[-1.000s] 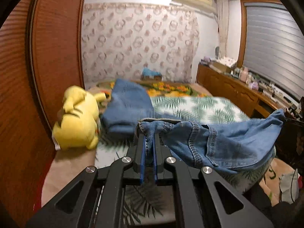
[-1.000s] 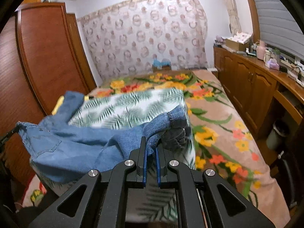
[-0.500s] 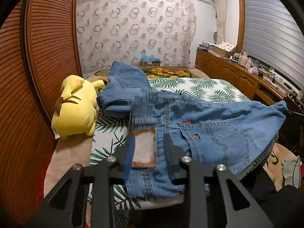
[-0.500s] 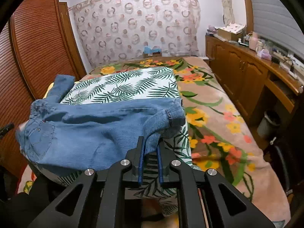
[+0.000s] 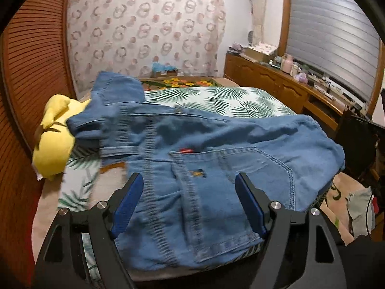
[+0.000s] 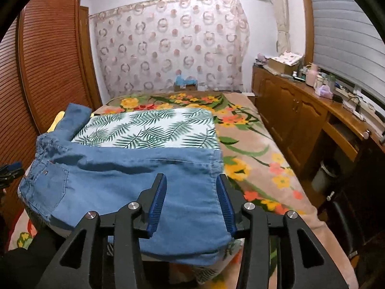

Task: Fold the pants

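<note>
Both grippers have let go of the jeans [image 5: 216, 168], which a second ago hung stretched between them, waistband pinched in the left and hem in the right; the denim now lies across the near end of the palm-print sheet [image 6: 149, 130] on the bed, one leg still folded back toward the headboard side; the left gripper [image 5: 190, 202] is opening, its blue pads wide above the seat and back pocket with no cloth pinched; the right gripper [image 6: 191, 202] is opening too, pads apart above the hem end, gripping nothing. A yellow plush toy [image 5: 53, 144] lies just beside the waistband, against the louvred wardrobe [image 6: 48, 60]; a floral blanket [image 6: 252, 156] covers the rest of the bed; a cluttered wooden sideboard [image 6: 300, 110] runs along the window. A small red tab [image 5: 186, 149] marks the pocket; its lettering cannot be read.
</note>
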